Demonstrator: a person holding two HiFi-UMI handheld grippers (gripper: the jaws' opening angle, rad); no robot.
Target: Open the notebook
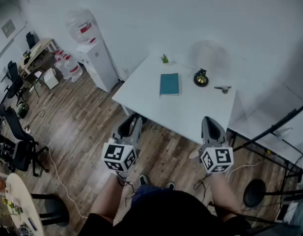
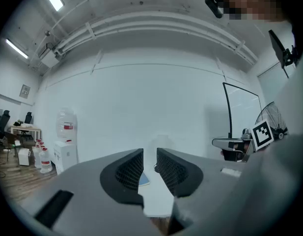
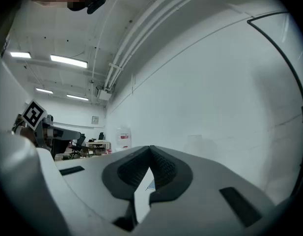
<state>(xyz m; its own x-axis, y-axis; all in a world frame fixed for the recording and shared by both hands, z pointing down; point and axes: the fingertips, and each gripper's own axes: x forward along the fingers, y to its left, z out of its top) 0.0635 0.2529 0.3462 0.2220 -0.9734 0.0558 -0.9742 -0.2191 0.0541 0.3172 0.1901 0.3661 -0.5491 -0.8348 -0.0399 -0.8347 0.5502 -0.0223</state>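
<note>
A closed teal notebook (image 1: 169,84) lies flat on the white table (image 1: 190,113), toward its far side. Both grippers hang level over the wooden floor, short of the table's near edge and well apart from the notebook. The left gripper (image 1: 134,118) has its jaws drawn together with only a thin slit between them and nothing in it (image 2: 150,154). The right gripper (image 1: 208,119) is shut too, its tips touching and empty (image 3: 150,149). A sliver of the notebook (image 2: 144,181) shows below the left jaws, and a corner of the notebook (image 3: 151,185) below the right jaws.
On the table stand a small green plant (image 1: 164,59), a black round object (image 1: 201,78) and a small grey item (image 1: 223,88). A water dispenser (image 1: 97,63) stands left of the table. Office chairs (image 1: 18,146) are at far left, and black stands (image 1: 269,132) at right.
</note>
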